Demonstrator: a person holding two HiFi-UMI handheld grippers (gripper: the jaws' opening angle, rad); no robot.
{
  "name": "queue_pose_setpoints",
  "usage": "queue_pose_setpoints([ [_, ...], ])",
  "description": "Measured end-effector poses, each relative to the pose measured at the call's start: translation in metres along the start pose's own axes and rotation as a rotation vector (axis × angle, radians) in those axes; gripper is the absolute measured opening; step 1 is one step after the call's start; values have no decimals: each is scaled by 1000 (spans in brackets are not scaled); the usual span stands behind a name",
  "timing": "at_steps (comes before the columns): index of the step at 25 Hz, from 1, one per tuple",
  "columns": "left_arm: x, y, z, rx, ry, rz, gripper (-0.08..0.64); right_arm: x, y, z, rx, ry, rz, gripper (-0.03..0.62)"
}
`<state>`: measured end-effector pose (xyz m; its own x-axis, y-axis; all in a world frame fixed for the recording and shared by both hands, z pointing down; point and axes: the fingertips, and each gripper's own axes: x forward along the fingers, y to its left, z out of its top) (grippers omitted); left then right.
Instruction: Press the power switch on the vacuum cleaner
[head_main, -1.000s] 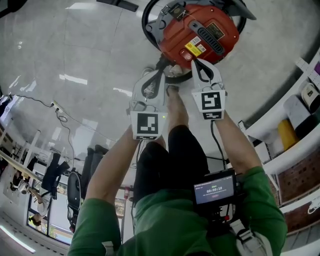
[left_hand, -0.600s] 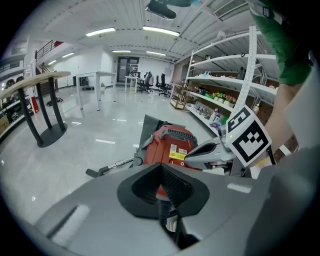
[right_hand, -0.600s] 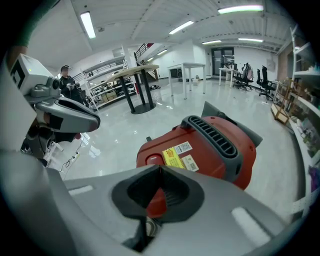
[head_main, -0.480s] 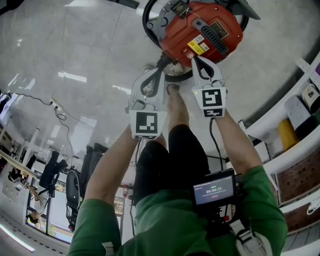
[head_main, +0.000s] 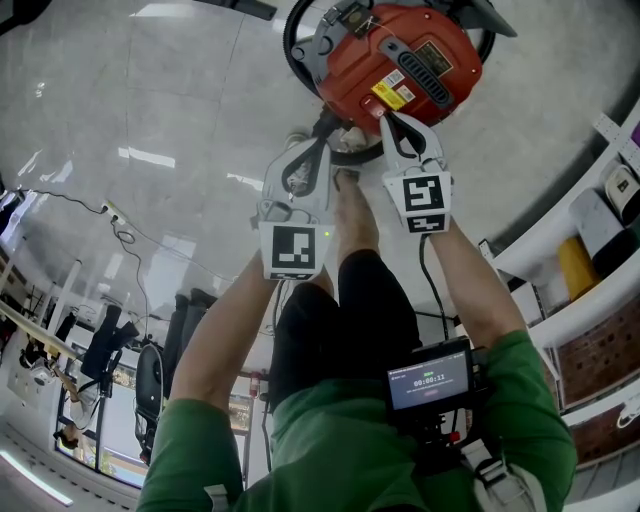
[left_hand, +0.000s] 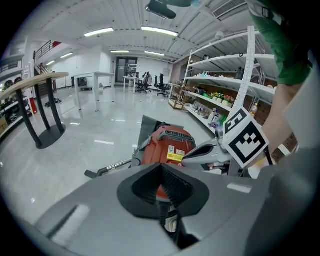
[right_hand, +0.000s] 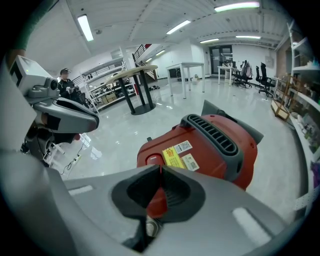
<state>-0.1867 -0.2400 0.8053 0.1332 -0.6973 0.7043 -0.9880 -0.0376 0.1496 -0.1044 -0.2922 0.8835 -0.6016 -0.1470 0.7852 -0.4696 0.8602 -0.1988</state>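
A red vacuum cleaner (head_main: 395, 65) with a black vented handle and yellow label sits on the floor at the top of the head view. My right gripper (head_main: 385, 118) is shut, its tips just at the vacuum's near edge below the label. In the right gripper view the shut tips (right_hand: 161, 167) point at a red button-like panel (right_hand: 153, 160) on the vacuum's (right_hand: 210, 145) near end. My left gripper (head_main: 320, 140) is shut too, hovering beside the vacuum's lower left edge, over its black hose (head_main: 330, 125). The left gripper view shows the vacuum (left_hand: 167, 145) straight ahead.
Shelving with goods (head_main: 590, 230) runs along the right. The vacuum's black hose loops round its left side (head_main: 292, 50). A cable and socket (head_main: 118, 222) lie on the glossy floor at left. A round pedestal table (left_hand: 42, 100) stands farther off. A person's foot (head_main: 345, 180) is between the grippers.
Hardly anything: the right gripper has edged slightly closer to the vacuum's near edge. Both grippers stay shut.
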Motion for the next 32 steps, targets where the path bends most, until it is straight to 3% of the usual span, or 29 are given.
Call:
queue_pose_setpoints([
  [15,-1,4,2,4,8,0,8,3,-2,-8,-10,73,-13,10],
  [32,-5,12,0,8,10,19,8,6,-2,-10,6,86,-16,11],
])
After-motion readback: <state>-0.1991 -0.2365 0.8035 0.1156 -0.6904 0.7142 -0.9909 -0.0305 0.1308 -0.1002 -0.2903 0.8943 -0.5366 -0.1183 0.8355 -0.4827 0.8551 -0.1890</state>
